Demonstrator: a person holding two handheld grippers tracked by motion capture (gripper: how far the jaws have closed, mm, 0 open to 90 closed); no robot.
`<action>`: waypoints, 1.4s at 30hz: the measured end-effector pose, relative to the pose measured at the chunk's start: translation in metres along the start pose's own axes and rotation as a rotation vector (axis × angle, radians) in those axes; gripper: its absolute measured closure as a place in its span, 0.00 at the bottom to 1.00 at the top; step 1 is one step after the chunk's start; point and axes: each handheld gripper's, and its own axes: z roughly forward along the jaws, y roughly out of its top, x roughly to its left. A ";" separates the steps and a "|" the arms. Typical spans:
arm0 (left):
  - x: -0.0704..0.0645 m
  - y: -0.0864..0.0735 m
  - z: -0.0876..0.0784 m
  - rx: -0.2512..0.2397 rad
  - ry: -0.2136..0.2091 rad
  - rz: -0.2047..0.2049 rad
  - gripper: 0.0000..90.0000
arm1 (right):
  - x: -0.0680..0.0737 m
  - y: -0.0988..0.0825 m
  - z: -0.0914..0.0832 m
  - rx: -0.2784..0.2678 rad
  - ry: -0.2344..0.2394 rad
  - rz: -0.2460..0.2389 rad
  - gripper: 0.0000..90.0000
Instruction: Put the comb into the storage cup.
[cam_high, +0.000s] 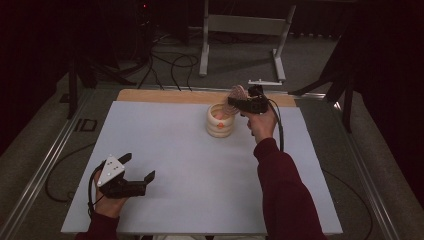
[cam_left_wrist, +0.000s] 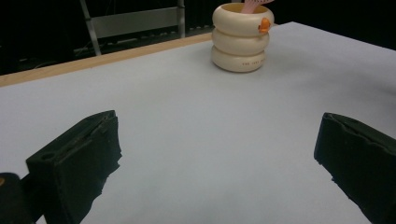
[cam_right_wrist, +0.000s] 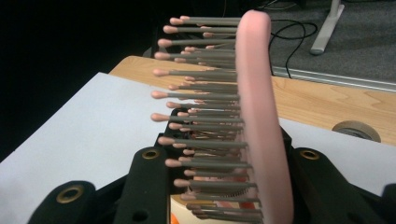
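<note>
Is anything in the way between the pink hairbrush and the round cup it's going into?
No. The right claw holds the hairbrush right over the cup, and nothing visible sits between them. What's inside the cup isn't clear.

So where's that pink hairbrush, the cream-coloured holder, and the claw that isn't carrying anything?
pink hairbrush (cam_right_wrist: 254, 93), right gripper view, on its pink back edge.
cream holder (cam_left_wrist: 240, 44), left gripper view, on its middle ring.
left claw (cam_high: 138, 167), high view, midway between its open tips.
</note>
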 end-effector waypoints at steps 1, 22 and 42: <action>0.000 0.000 0.000 0.000 0.000 0.000 0.01 | -0.001 0.000 0.000 0.000 -0.002 0.001 0.70; 0.000 0.000 0.000 -0.001 -0.001 0.000 0.01 | -0.007 -0.006 0.000 -0.015 -0.018 0.019 0.64; -0.001 0.000 0.000 -0.001 -0.002 0.002 0.01 | -0.010 -0.010 -0.004 0.014 -0.042 0.002 0.19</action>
